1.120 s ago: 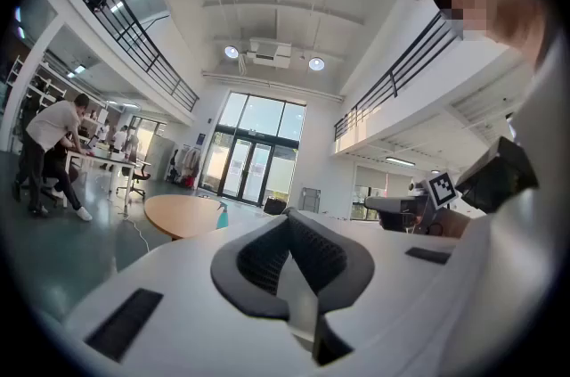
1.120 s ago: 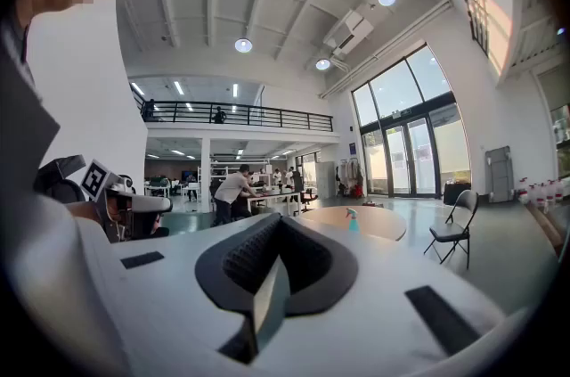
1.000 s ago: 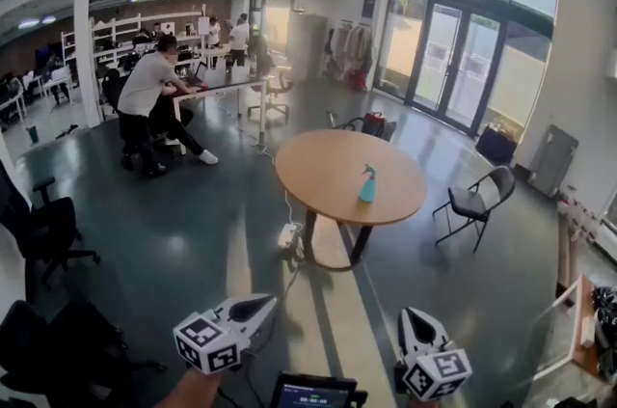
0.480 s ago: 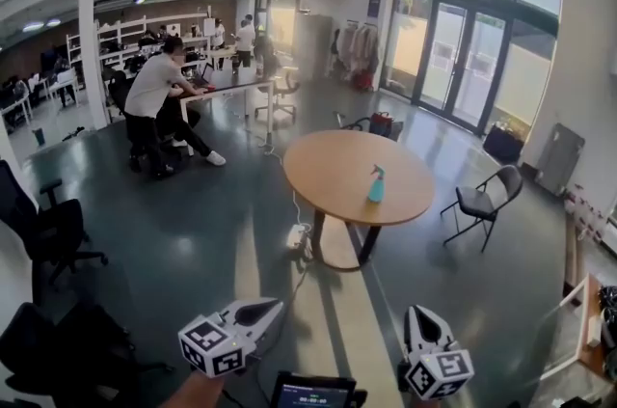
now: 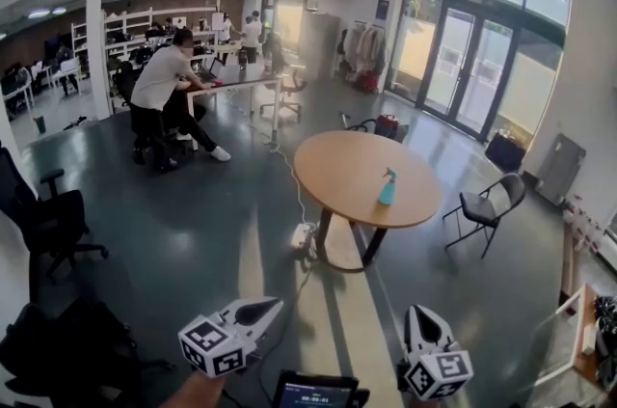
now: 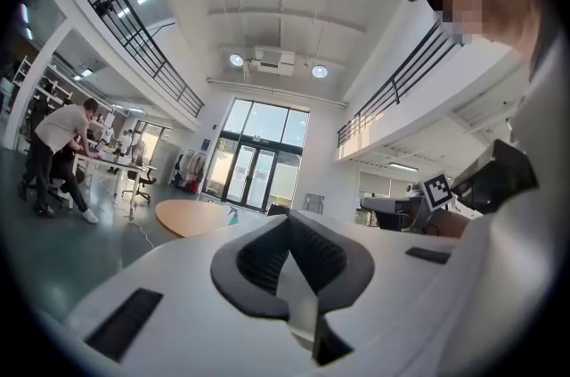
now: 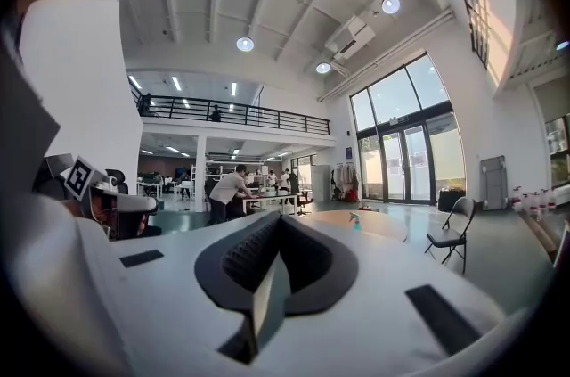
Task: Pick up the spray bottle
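Table and bottle have slid right and a touch lower in the head view since a second ago, and both look slightly nearer. Your two grippers sit in the same low spots in that view as before.

Your left gripper [image 5: 270, 305] is at the bottom, left of centre. It points up-frame toward the table, and its jaws are pressed together with nothing between them. Your right gripper [image 5: 421, 313] is at the bottom right, also closed on nothing, its marker cube facing the camera. Both gripper views show the dark pads meeting on a single seam.

The spray bottle [image 5: 388, 188] is teal. It stands upright on the round wooden table [image 5: 337, 167], toward that table's right side and well apart from both grippers. Nothing else is on the tabletop. In both gripper views the bottle is a tiny teal speck on the table, far beyond the jaws.

A black folding chair [image 5: 485, 208] stands just right of the table. A white power strip [image 5: 301, 238] lies on the floor by the table base, with a cable running off behind it. A person [image 5: 159, 97] leans over a desk at back left. Tall glass doors [image 5: 470, 73] are at back right. A small screen [image 5: 313, 392] sits at the bottom edge between your grippers.
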{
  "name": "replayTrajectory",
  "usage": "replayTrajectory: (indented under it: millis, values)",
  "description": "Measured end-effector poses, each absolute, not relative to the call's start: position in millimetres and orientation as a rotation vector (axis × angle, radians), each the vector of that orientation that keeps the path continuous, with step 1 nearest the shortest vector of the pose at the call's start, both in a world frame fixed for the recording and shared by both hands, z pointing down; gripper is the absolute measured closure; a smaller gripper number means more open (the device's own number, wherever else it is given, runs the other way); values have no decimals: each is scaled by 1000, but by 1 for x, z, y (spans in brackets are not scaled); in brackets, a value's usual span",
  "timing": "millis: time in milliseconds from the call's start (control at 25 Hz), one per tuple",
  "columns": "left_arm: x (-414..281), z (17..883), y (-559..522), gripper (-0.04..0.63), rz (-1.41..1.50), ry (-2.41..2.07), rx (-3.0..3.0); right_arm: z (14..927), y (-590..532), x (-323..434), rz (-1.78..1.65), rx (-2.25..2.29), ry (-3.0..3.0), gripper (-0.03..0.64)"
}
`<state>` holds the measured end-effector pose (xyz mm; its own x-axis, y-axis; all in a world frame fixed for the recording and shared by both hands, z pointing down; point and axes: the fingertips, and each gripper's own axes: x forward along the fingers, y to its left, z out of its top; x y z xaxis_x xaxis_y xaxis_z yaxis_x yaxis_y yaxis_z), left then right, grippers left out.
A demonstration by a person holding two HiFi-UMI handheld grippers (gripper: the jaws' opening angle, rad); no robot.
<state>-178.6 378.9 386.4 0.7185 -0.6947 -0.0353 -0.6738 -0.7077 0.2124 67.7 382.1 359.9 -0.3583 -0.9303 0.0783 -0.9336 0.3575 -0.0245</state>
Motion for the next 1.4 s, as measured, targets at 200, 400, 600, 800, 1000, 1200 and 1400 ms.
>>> replayTrajectory:
  millis: [200,400,600,800,1000,1200,1400]
  values:
    - [-206,395,379,595,-192,-1084,2716,362,385,39,93,1761,-2517,614]
    - [-220,399,372,595,-186,-1031,2719,366,387,21,117,1802,-2476,614]
    - [-215,404,360,595,-174,-999,2723,377,377,26,147,1823,-2448,614]
    - [-213,404,334,595,-174,-1048,2695,381,349,30,168,1801,-2475,614]
    - [-200,398,301,595,-148,-1083,2700,377,304,49,172,1802,-2526,614]
    - [-180,391,263,595,-129,-1145,2707,371,263,69,169,1776,-2580,614]
    - [-148,383,238,595,-102,-1153,2731,373,229,90,193,1744,-2633,614]
